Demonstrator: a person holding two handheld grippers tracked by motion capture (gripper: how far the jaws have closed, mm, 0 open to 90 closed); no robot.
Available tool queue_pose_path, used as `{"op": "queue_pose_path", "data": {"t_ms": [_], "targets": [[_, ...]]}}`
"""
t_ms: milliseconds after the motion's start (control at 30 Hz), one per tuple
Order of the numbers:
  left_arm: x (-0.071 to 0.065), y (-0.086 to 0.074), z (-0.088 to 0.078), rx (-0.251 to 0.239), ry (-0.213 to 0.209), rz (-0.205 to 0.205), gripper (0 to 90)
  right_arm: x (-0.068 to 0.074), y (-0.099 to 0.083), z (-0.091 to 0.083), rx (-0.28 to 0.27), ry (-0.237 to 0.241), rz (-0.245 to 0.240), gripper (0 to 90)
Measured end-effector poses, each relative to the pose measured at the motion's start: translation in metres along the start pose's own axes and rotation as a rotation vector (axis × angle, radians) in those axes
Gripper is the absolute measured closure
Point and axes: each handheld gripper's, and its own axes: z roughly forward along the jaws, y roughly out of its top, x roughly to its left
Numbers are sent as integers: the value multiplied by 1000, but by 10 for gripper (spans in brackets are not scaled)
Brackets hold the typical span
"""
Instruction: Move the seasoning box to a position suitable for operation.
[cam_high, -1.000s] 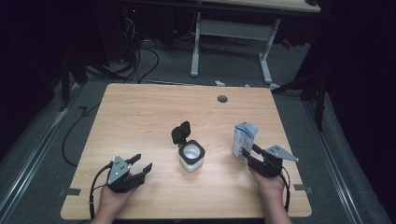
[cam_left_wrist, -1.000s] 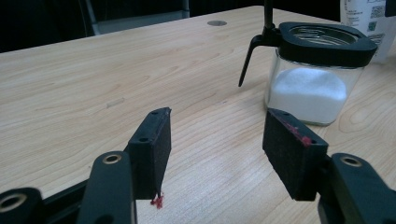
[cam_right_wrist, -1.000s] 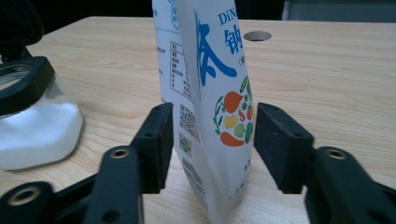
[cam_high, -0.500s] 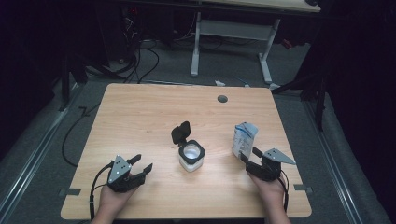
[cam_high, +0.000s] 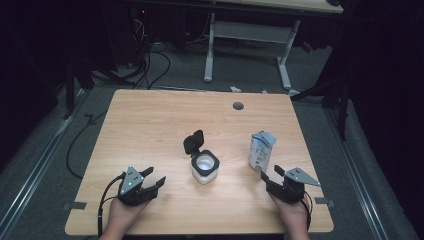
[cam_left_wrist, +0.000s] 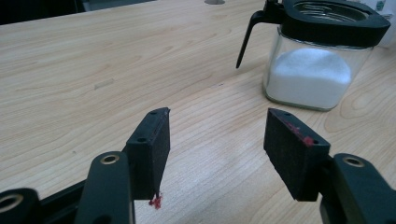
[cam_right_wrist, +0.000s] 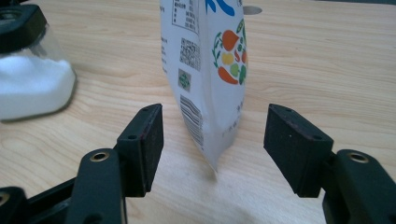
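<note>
- White granules fill the lower part of the glass jar (cam_high: 205, 168), which stands mid-table with its black flip lid (cam_high: 193, 142) hinged up and open.
- To the jar's right the printed pouch (cam_high: 261, 150) stands upright on the wooden table (cam_high: 150, 120), on its own, touching neither the jar nor my tools.
- My right gripper (cam_high: 273, 179) sits just in front of the pouch; in the right gripper view its jaws have just been opening and now stand wide, the pouch's lower edge (cam_right_wrist: 210, 112) lined up between the pads but free of both.
- My left gripper (cam_high: 150, 178) rests near the front left of the table, well apart from the jar; its fingers (cam_left_wrist: 152, 144) are spread with only bare wood between them.
- Progress, as I judge it: the jar is open and the pouch is set down, released and standing, so whatever the pouch was for looks finished or paused.
- I cannot tell whether the pouch's top is cut open or sealed.
- What looks left to me: the lid is not yet shut, and neither tool holds anything to do it with.
</note>
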Motion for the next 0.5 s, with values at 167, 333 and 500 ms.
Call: {"op": "queue_pose_path", "data": {"t_ms": [167, 333, 500], "targets": [[-1, 0, 1, 13, -6, -6, 410, 0, -6, -6, 17, -8, -9, 380], [-1, 1, 5, 24, -7, -18, 407, 2, -10, -12, 25, -3, -9, 391], [-1, 3, 9, 33, -6, -23, 407, 9, -13, -16, 35, 8, -18, 420]]}}
